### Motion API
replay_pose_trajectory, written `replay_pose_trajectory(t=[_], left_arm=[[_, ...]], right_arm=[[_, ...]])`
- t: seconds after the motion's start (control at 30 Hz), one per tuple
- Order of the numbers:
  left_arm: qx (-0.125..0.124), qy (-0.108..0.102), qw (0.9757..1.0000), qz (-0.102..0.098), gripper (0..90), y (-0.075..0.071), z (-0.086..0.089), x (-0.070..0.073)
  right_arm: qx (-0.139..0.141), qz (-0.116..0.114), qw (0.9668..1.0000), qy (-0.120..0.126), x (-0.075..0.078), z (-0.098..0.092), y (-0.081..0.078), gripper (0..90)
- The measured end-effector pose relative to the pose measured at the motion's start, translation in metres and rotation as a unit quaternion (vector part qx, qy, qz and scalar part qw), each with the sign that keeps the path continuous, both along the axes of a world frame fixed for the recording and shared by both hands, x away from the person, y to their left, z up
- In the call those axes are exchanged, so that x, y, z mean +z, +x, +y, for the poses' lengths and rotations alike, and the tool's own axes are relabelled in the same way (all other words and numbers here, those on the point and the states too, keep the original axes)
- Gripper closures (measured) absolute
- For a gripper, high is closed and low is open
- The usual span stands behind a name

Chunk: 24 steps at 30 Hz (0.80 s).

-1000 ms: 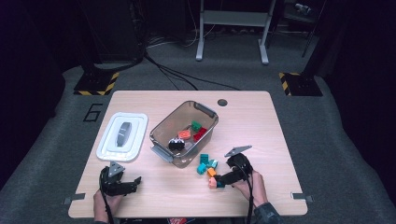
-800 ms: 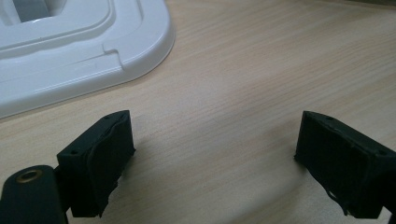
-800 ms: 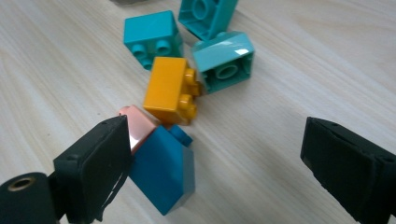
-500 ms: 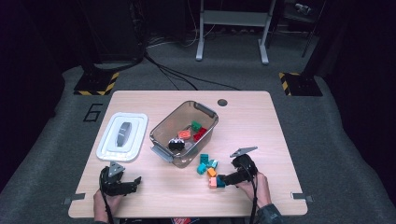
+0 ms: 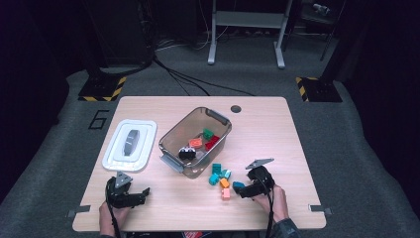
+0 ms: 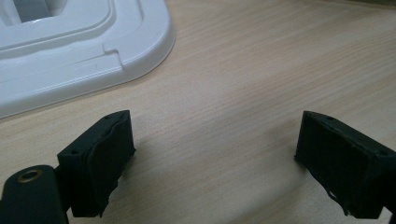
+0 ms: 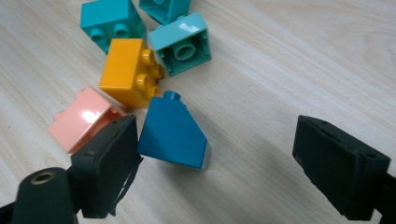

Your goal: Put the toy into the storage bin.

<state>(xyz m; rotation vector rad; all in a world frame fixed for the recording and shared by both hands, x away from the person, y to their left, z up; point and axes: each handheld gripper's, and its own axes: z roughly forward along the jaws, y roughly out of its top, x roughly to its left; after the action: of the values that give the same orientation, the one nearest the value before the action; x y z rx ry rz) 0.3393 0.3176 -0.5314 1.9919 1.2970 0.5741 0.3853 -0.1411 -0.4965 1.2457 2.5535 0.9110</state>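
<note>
Reaching with the right tool (image 5: 244,188) for the blue sloped brick (image 7: 173,135), lying on the desk (image 5: 277,129) at the 5 o'clock edge of the loose pile, itself at 5 o'clock from the clear bin (image 5: 171,139). Standing open around that brick for now: in the right gripper view, the 9 o'clock jaw sitting at or just beside the brick's near corner, the 3 o'clock jaw well apart from it, nothing pressing yet. Judging the grip worth squaring first: shifting the tool toward 9 o'clock so the brick is centring between the jaws, meeting its flat sides rather than the slope, which is likely to be slipping out. Keeping the 9 o'clock jaw clear of the pink brick (image 7: 81,121) and the orange brick (image 7: 126,77), both crowding in at 10 to 11 o'clock, so as not to be dragging them along. Closing slowly, then lifting straight up before heading for the bin. Resting open and empty near the desk's 7 o'clock corner, the left tool (image 5: 141,193), just at 6 o'clock from the white lid (image 5: 111,158). Comparing with a second ago: right jaws having just been closing with the blue brick between them, the hand barely shifting; left tool, bricks, bin and lid lying as before.
</note>
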Motion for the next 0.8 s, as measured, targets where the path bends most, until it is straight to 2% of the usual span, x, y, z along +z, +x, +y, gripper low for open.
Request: replay_pose_trajectory(t=[0.07, 0.17, 0.27, 0.47, 0.57, 0.8], left_arm=[[0.0, 0.0, 1.0, 0.0, 11.1, 0.0, 0.0, 0.0], [0.001, -0.001, 1.0, 0.0, 11.1, 0.0, 0.0, 0.0], [-0.003, 0.004, 1.0, 0.002, 11.1, 0.0, 0.0, 0.0], [-0.003, 0.004, 1.0, 0.002, 11.1, 0.0, 0.001, 0.0], [-0.003, 0.004, 1.0, 0.002, 11.1, 0.0, 0.001, 0.0], [-0.002, 0.004, 1.0, 0.0, 11.2, 0.0, 0.0, 0.0]], right_arm=[[-0.01, -0.002, 0.9999, 0.003, 0.0, -0.001, 0.0, 14.7], [0.0, -0.008, 0.9999, 0.008, 0.001, 0.002, -0.002, 20.1], [0.011, -0.015, 0.9998, -0.004, -0.001, 0.01, -0.005, 26.2], [0.002, -0.012, 0.9999, -0.007, -0.006, 0.013, -0.007, 43.3], [0.006, -0.015, 0.9998, -0.01, -0.007, 0.012, -0.008, 55.3], [0.011, -0.026, 0.9996, -0.006, -0.007, 0.012, -0.004, 58.9]])
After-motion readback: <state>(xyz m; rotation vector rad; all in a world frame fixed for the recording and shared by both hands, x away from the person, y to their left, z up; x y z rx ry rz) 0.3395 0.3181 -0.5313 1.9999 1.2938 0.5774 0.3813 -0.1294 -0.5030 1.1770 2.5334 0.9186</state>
